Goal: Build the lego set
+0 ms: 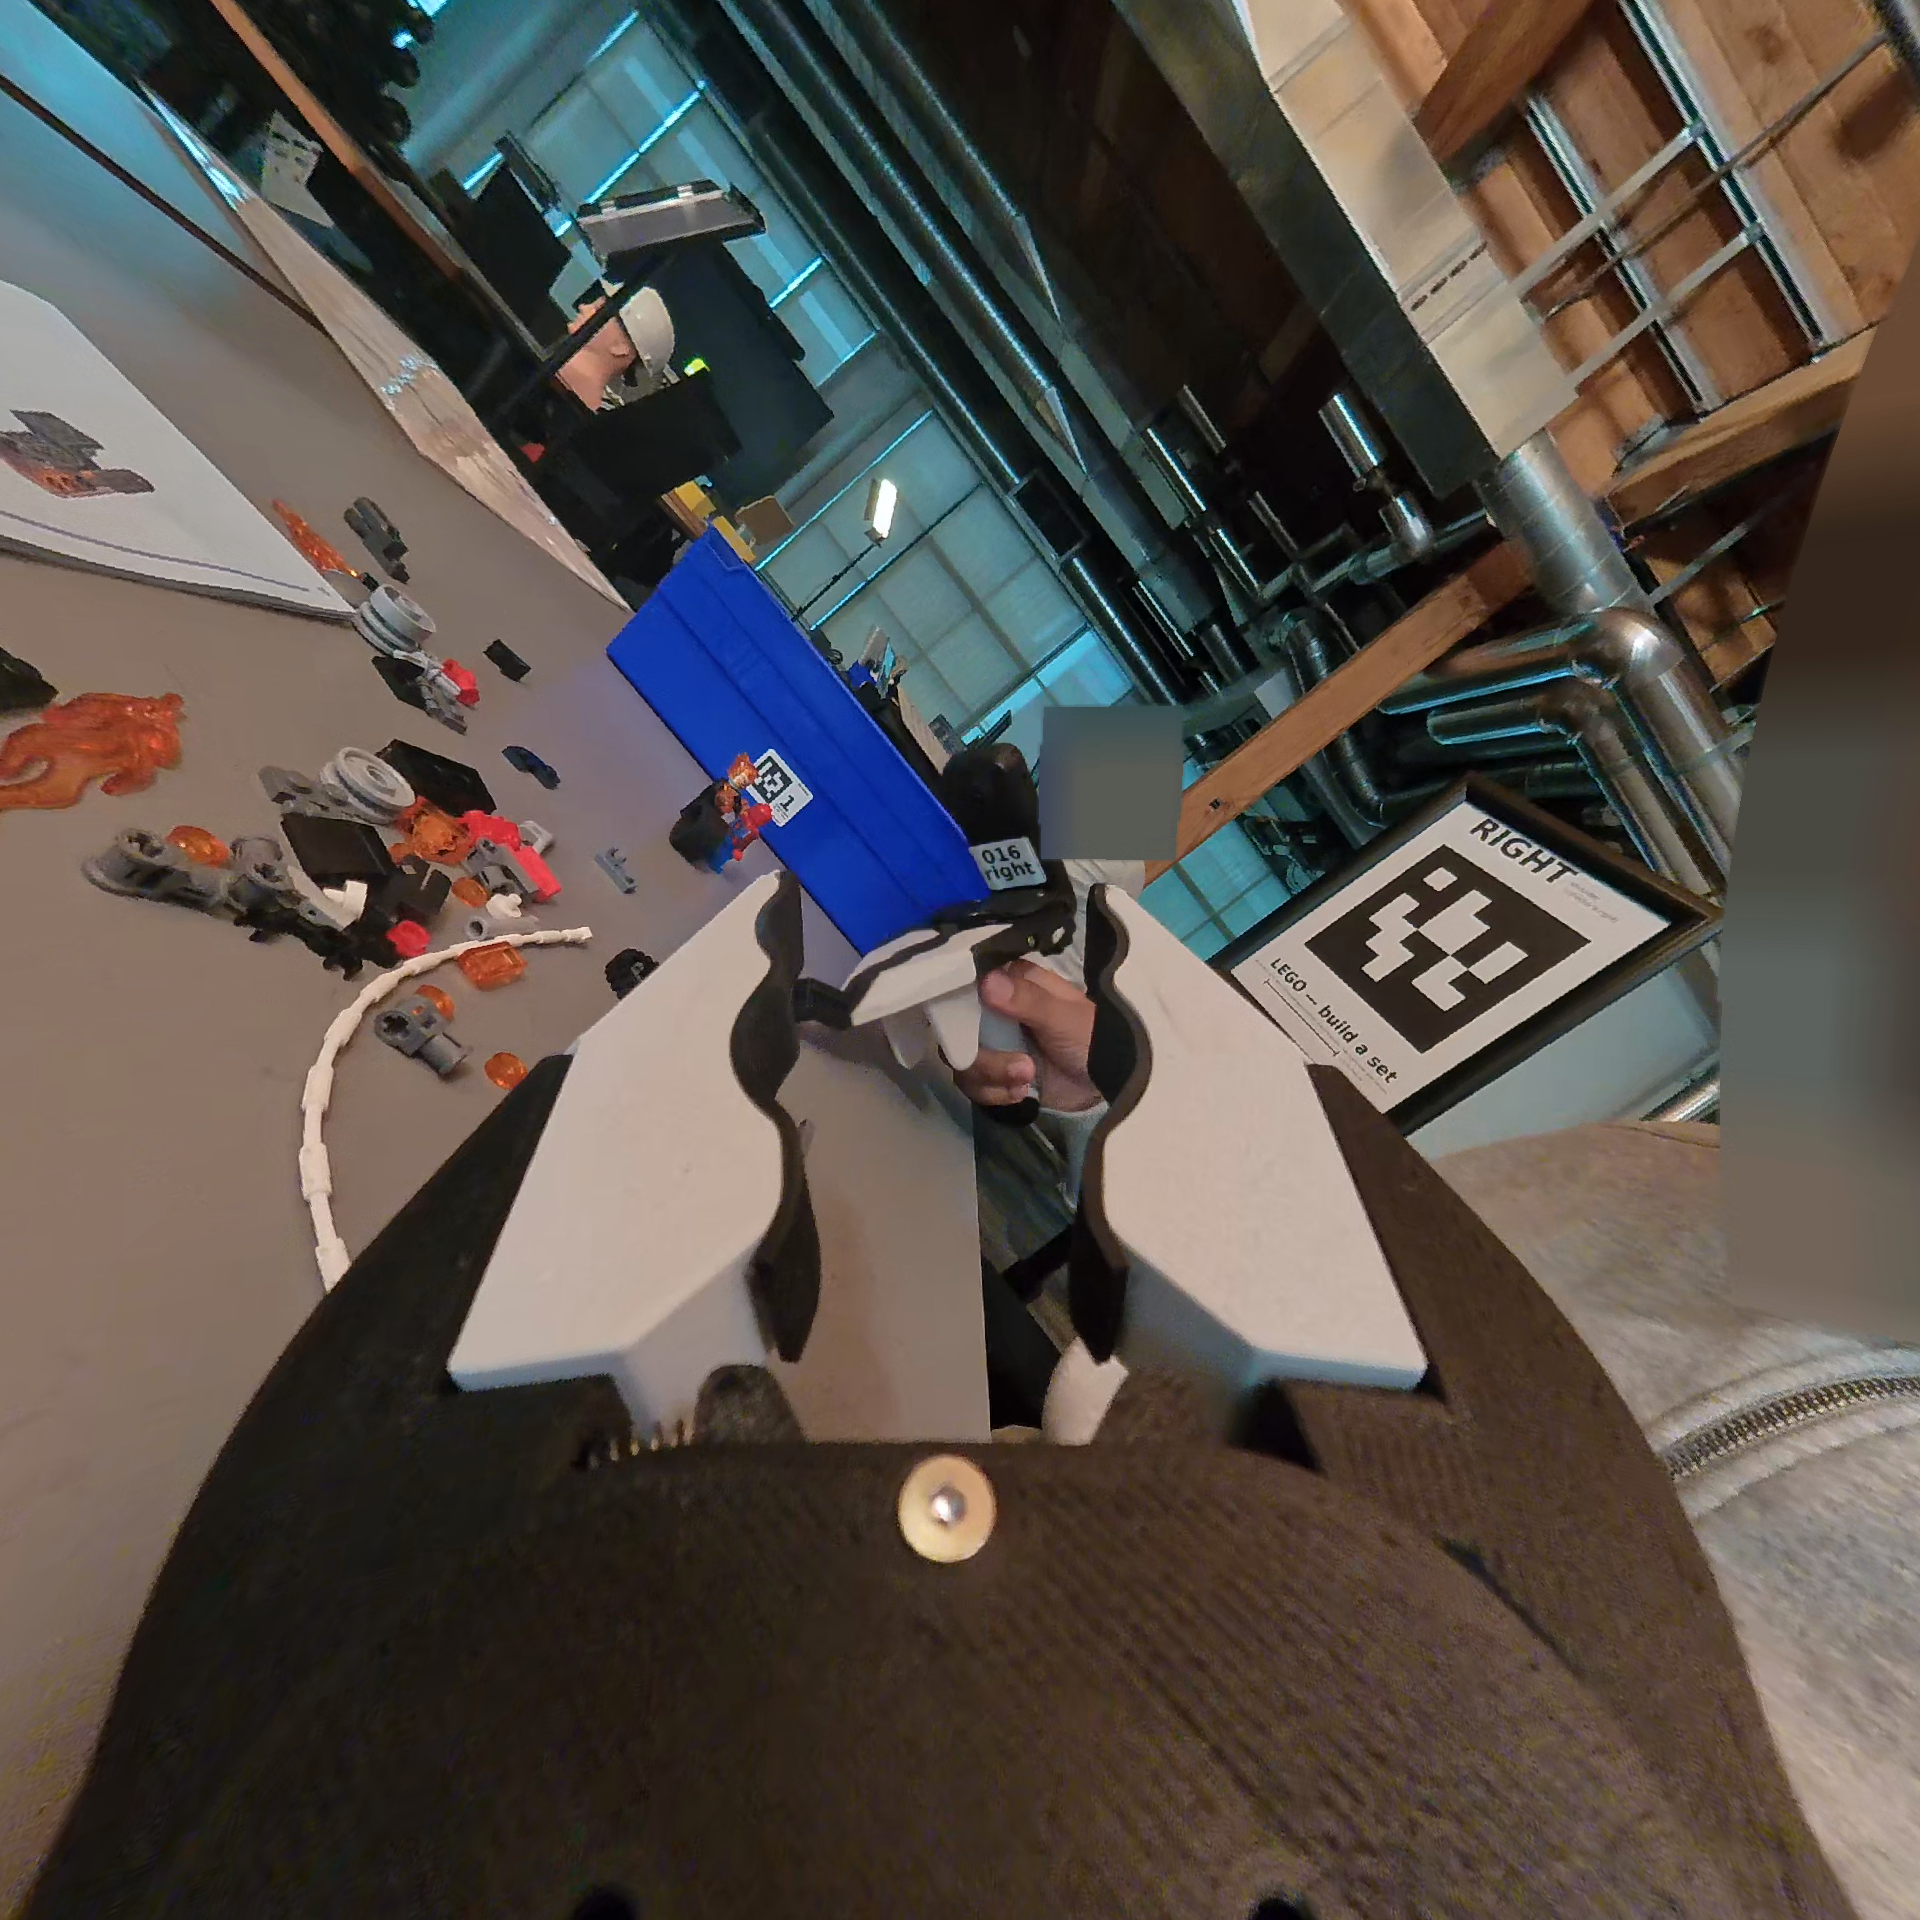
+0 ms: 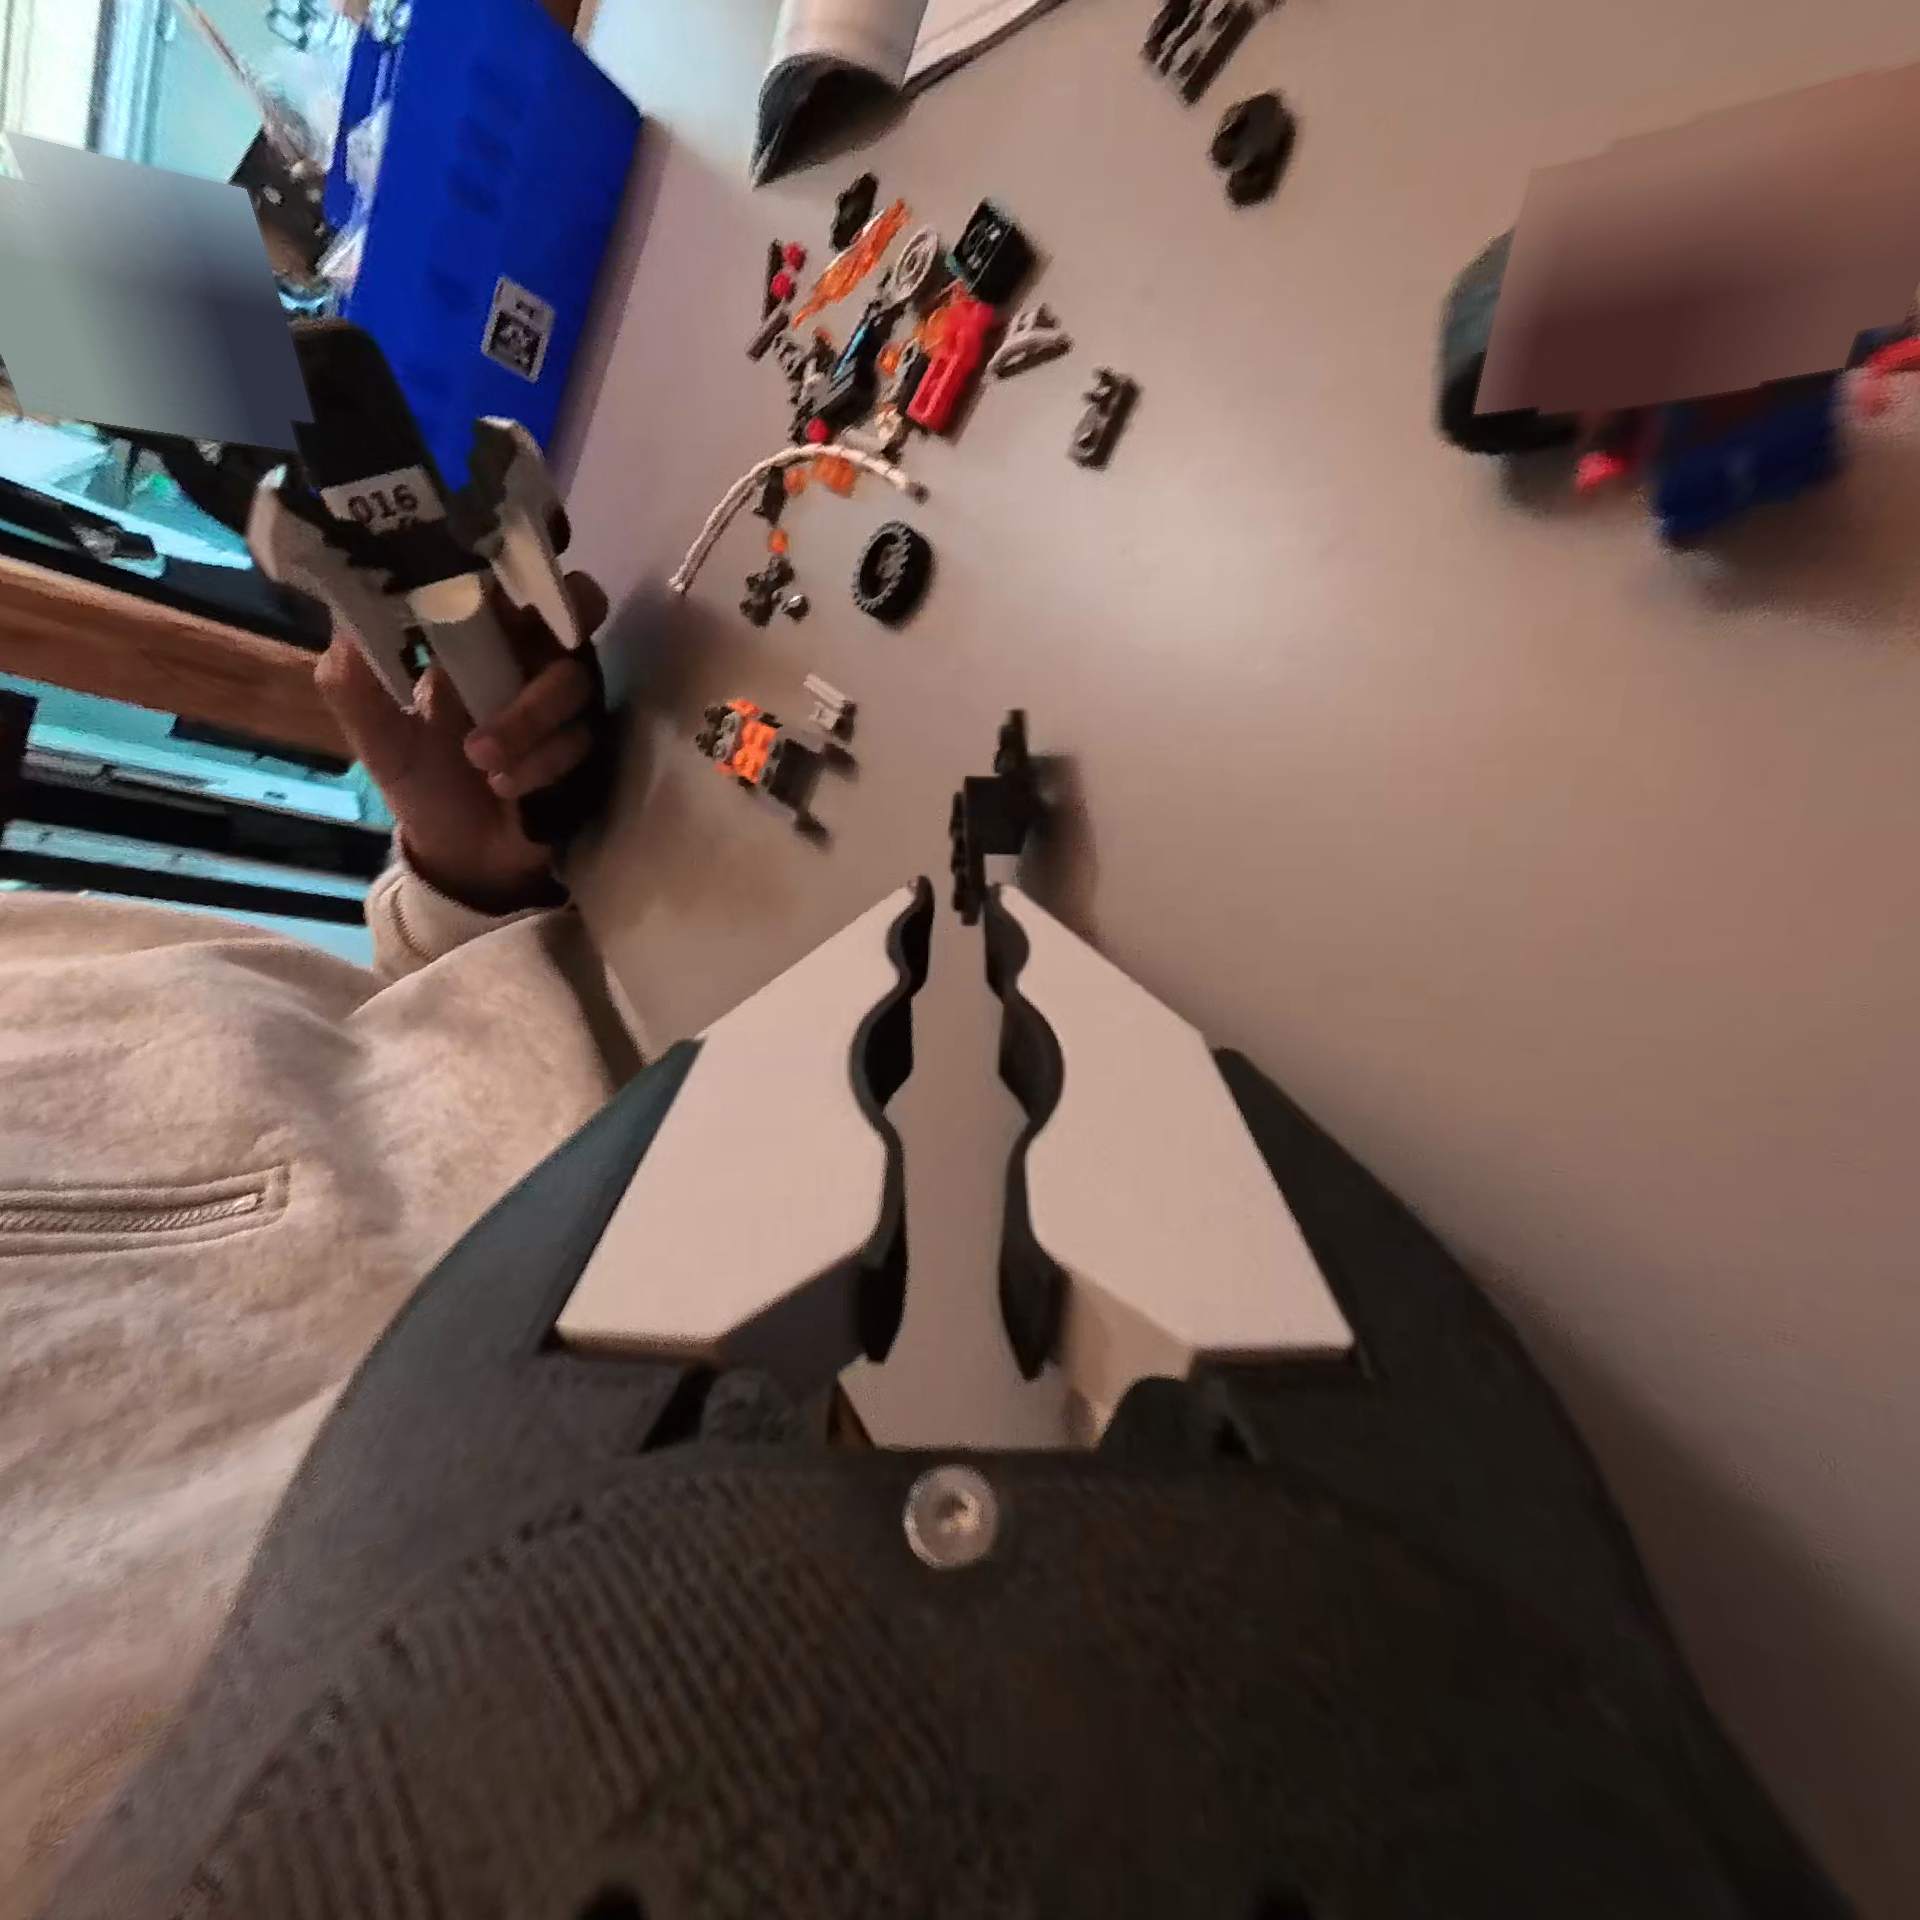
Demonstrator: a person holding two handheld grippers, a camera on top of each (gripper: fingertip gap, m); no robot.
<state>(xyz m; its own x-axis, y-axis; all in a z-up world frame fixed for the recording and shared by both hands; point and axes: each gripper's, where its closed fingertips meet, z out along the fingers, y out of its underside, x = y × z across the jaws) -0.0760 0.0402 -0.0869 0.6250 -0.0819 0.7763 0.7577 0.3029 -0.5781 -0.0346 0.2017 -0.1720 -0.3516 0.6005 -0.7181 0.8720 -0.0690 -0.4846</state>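
Observation:
My left gripper (image 1: 940, 904) is open and empty, held above the grey table (image 1: 208, 1143). Between its fingers I see my right gripper (image 1: 857, 1000), held by a hand in the air in front of the blue bin (image 1: 790, 769). In the right wrist view my right gripper (image 2: 958, 896) is nearly shut, with a small black lego piece (image 2: 992, 810) at its tips. The left gripper (image 2: 468, 623) shows at the left, open, in a hand. Loose lego pieces (image 1: 364, 831) lie in a pile (image 2: 894, 322) on the table. A small orange and grey assembly (image 2: 758, 748) lies nearer.
A black tyre (image 2: 894, 571), a white chain (image 1: 343, 1039), an orange flame piece (image 1: 94, 743) and minifigures (image 1: 727, 821) lie on the table. An instruction booklet (image 1: 104, 499) lies far left. A framed marker sign (image 1: 1455, 935) stands at the right. A beige sleeve (image 2: 208, 1091) is close. One gripper's finger ends stand about 20 centimeters off the other's.

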